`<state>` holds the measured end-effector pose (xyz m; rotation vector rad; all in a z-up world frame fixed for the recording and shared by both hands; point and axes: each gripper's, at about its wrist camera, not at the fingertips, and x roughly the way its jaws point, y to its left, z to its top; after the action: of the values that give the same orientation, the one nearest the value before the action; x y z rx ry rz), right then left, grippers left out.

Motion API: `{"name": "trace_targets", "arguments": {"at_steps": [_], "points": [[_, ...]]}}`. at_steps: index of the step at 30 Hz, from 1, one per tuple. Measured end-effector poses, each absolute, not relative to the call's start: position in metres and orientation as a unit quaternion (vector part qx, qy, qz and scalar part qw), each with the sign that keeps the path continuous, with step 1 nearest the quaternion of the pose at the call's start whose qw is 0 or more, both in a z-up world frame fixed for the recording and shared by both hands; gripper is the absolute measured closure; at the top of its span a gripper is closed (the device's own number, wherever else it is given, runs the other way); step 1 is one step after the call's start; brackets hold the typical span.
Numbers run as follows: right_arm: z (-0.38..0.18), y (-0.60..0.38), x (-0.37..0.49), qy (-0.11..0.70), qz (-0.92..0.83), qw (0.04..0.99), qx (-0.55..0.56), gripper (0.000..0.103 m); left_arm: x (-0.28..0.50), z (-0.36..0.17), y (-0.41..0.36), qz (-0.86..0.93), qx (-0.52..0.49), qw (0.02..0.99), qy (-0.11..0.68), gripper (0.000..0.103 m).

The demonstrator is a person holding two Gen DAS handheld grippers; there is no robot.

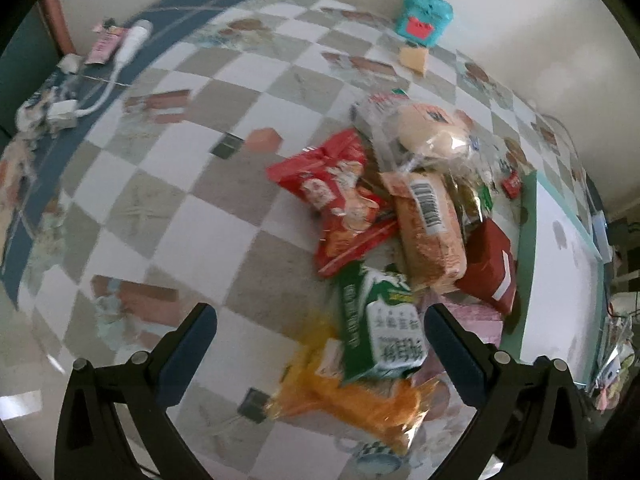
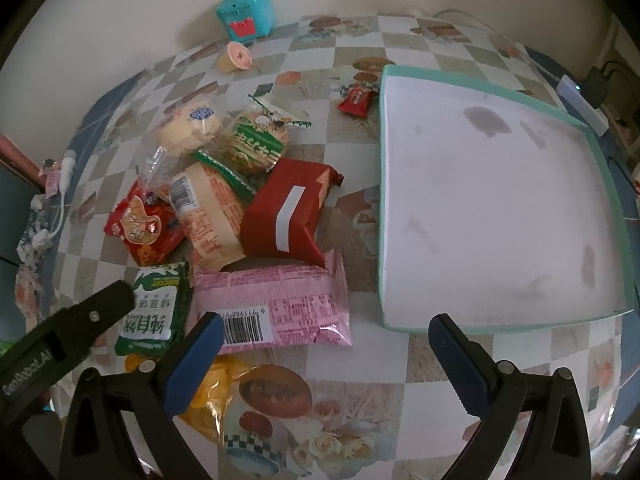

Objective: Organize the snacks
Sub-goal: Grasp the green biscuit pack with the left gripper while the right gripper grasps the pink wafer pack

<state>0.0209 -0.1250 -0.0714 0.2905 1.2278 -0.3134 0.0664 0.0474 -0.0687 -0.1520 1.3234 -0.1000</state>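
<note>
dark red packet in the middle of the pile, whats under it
The dark red packet lies across the top edge of the pink packet and against the beige packet. Whatever else is beneath it is covered.

I note a tablecloth (image 2: 352,32) checked in white and grey-beige, with brown food pictures and a dark blue border. The tray (image 2: 484,208) is white inside, rimmed in mint green — faint grey smudges mark its floor. Among the snacks: a pink packet (image 2: 276,304) with a black barcode, a dark red packet (image 2: 288,216) with a white stripe, a green-and-white packet (image 2: 154,308). My gripper fingers (image 2: 196,364) carry blue pads on black frames.
</note>
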Motion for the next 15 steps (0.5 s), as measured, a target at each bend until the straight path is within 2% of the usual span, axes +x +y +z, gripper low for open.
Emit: {"name": "trace_targets", "arguments": {"at_steps": [1,3,7,9,11,14,15], "points": [[-0.073,-0.126,0.021,0.575,-0.147,0.793,0.136,0.0,0.069,-0.072,0.045,-0.051,-0.073,0.781,0.618,0.0],[-0.075,-0.129,0.023,0.58,-0.153,0.789,0.136,0.0,0.073,-0.076,0.043,-0.058,-0.082,0.774,0.626,0.009],[-0.076,-0.138,0.024,0.579,-0.167,0.786,0.14,0.0,0.077,-0.084,0.04,-0.073,-0.103,0.758,0.64,0.018],[-0.074,-0.141,0.024,0.575,-0.173,0.787,0.139,0.0,0.077,-0.086,0.038,-0.084,-0.115,0.75,0.646,0.033],[-0.072,-0.142,0.023,0.573,-0.174,0.789,0.14,0.0,0.078,-0.09,0.036,-0.098,-0.134,0.738,0.654,0.042],[-0.07,-0.142,0.023,0.571,-0.178,0.79,0.136,0.0,0.078,-0.091,0.035,-0.104,-0.141,0.737,0.653,0.049],[-0.07,-0.142,0.022,0.57,-0.179,0.79,0.136,0.0,0.077,-0.09,0.035,-0.107,-0.142,0.737,0.652,0.055]]}}
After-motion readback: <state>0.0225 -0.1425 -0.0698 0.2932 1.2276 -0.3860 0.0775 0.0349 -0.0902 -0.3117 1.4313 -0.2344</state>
